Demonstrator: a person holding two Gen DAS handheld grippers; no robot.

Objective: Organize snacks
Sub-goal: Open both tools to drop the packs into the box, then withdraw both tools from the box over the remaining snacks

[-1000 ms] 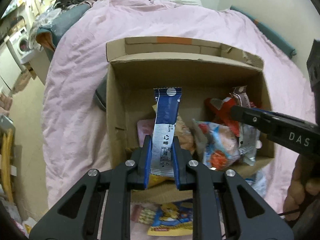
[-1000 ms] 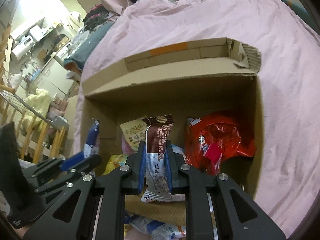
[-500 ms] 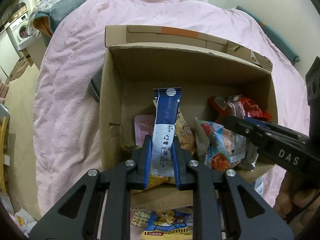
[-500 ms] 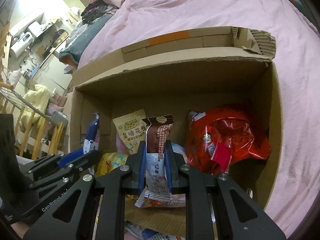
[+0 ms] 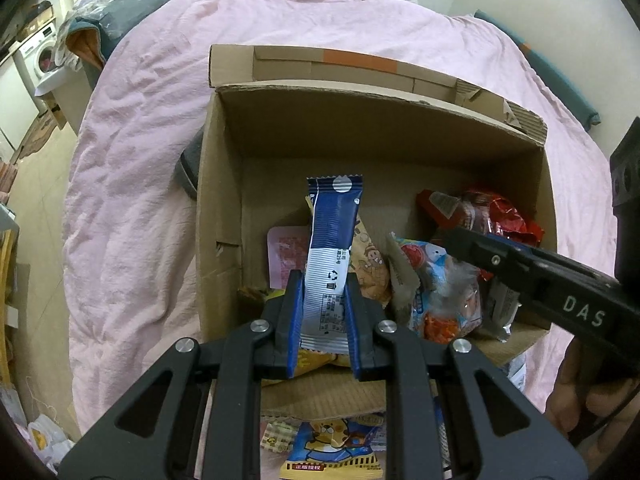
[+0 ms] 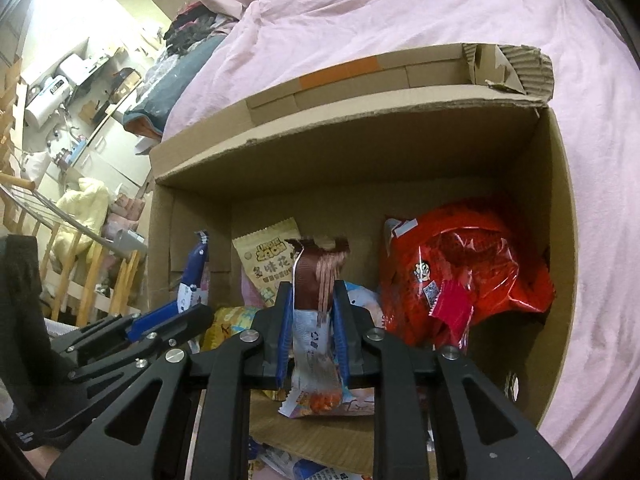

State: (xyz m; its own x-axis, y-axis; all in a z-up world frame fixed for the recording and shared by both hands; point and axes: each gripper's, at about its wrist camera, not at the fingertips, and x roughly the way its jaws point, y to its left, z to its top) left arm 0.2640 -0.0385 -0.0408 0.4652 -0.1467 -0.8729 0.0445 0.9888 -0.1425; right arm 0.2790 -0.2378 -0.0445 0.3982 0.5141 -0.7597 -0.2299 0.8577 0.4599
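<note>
one cardboard box (image 5: 224, 184), pink duvet (image 5: 132, 200), cluttered room

I read white letters "DAS" on the side of the right tongs (image 5: 500, 260), and "UNCLE ZACH" on a beige snack packet (image 6: 269, 260).

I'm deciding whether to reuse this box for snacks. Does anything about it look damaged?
Yes. The cardboard box has a torn far right corner: the flap there is ripped and crumpled, with corrugated edges exposed. The left wall also has a small tear. The walls otherwise stand upright and hold the packets.
</note>
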